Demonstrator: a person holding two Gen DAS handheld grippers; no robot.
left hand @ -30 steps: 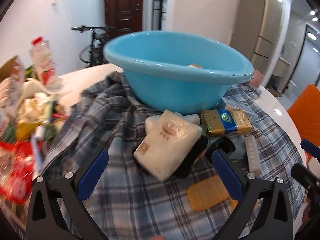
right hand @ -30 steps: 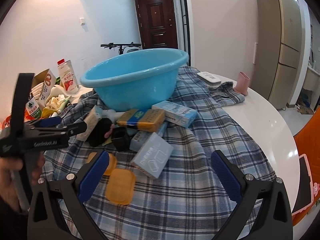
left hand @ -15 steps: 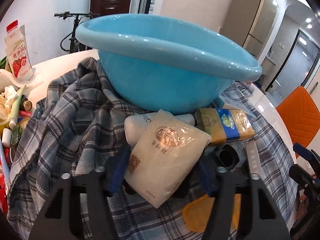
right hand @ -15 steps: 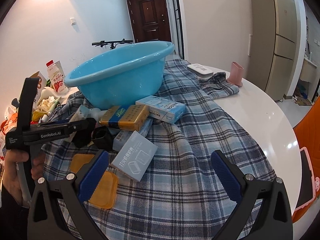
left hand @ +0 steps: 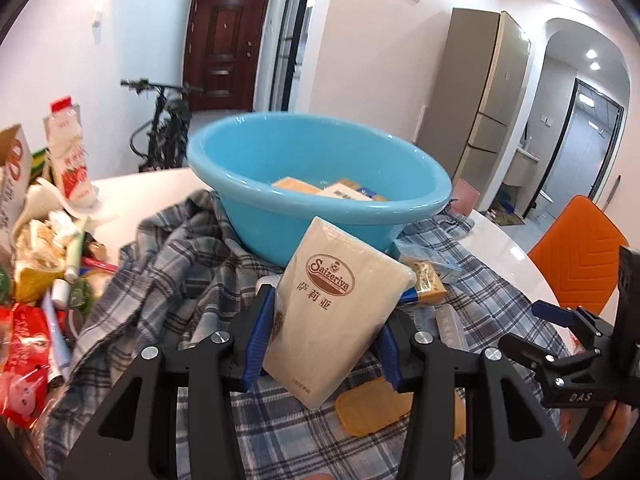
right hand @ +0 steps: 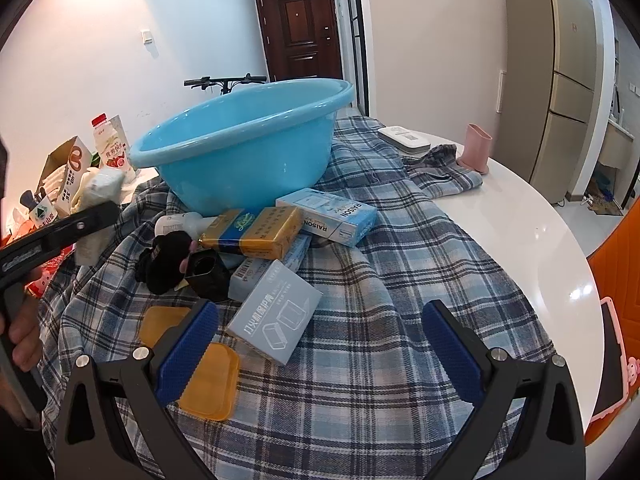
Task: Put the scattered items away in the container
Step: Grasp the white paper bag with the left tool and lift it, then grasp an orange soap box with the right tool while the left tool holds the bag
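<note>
My left gripper point(left hand: 322, 340) is shut on a cream Saizeriya packet point(left hand: 334, 304) and holds it up off the cloth in front of the blue basin point(left hand: 320, 188), which holds a few boxes. The basin shows in the right wrist view point(right hand: 244, 148) too. My right gripper point(right hand: 320, 344) is open and empty above the plaid cloth point(right hand: 380, 300). Before it lie a pale blue box point(right hand: 276, 316), a gold-and-blue pack point(right hand: 252, 232), a RAISON box point(right hand: 328, 216), a black cup point(right hand: 206, 270), a black cloth point(right hand: 164, 256) and orange lids point(right hand: 208, 380).
A milk carton point(left hand: 68, 156) and a heap of snack bags and rubbish point(left hand: 36, 260) crowd the table's left side. A pink cup point(right hand: 476, 148) and a white device point(right hand: 404, 138) stand at the back right. An orange chair point(left hand: 576, 248) is beside the table.
My left gripper closed on the cream packet and lifted it off the pile, tilting it upright in front of the basin. The right gripper stayed open and moved closer to the pile.
</note>
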